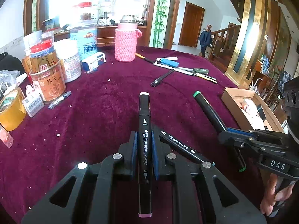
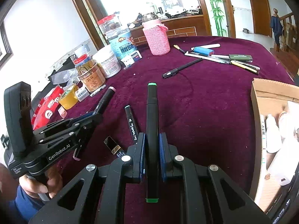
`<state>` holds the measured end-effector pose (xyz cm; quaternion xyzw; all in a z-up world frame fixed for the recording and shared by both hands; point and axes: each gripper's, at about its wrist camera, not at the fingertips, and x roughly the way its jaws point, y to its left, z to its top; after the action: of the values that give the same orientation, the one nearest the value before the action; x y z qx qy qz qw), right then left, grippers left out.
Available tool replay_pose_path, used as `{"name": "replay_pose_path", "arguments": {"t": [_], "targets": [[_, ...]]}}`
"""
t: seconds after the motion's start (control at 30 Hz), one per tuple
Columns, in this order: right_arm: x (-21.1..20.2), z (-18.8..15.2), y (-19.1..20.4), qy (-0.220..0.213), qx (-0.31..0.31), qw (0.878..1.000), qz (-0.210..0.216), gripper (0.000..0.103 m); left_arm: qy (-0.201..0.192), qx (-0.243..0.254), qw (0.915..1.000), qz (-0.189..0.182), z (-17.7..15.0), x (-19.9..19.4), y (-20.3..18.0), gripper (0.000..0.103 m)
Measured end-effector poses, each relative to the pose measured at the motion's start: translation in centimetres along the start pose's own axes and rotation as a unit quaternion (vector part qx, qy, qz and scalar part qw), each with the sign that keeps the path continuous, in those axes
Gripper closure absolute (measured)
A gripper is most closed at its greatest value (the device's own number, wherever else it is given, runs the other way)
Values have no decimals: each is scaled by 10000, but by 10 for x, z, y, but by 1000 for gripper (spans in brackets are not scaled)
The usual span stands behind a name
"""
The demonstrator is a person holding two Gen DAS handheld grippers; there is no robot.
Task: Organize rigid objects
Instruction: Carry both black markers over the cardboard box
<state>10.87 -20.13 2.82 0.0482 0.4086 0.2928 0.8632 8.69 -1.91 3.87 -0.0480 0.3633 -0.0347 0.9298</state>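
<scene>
My left gripper [image 1: 143,141] is shut on a black art marker with pink end caps [image 1: 144,123], held lengthwise above the maroon tablecloth [image 1: 93,115]. My right gripper [image 2: 151,145] is shut on a black marker with green caps [image 2: 152,115], also held lengthwise. In the left wrist view the right gripper [image 1: 227,130] shows at the right with its green-capped marker [image 1: 207,106]. In the right wrist view the left gripper [image 2: 97,114] shows at the left with the pink-capped marker [image 2: 107,95]. A third black marker [image 2: 131,123] lies on the cloth between them.
An open cardboard box [image 2: 261,100] with white bottles stands at the right table edge. Loose pens [image 2: 224,57] and a black pen [image 2: 181,68] lie further back. A pink knitted bottle [image 1: 126,41], jars [image 1: 46,78] and a yellow tape roll [image 1: 11,108] crowd the back left. A small black-and-gold tube [image 2: 114,146] lies near.
</scene>
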Motion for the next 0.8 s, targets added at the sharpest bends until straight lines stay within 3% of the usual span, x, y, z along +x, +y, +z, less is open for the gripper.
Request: {"name": "replay_pose_path", "arguments": {"t": [0.8], "targets": [[8, -3, -7, 79, 141, 9999, -51, 91, -74, -42, 9997, -216, 3, -6, -3, 91]]}}
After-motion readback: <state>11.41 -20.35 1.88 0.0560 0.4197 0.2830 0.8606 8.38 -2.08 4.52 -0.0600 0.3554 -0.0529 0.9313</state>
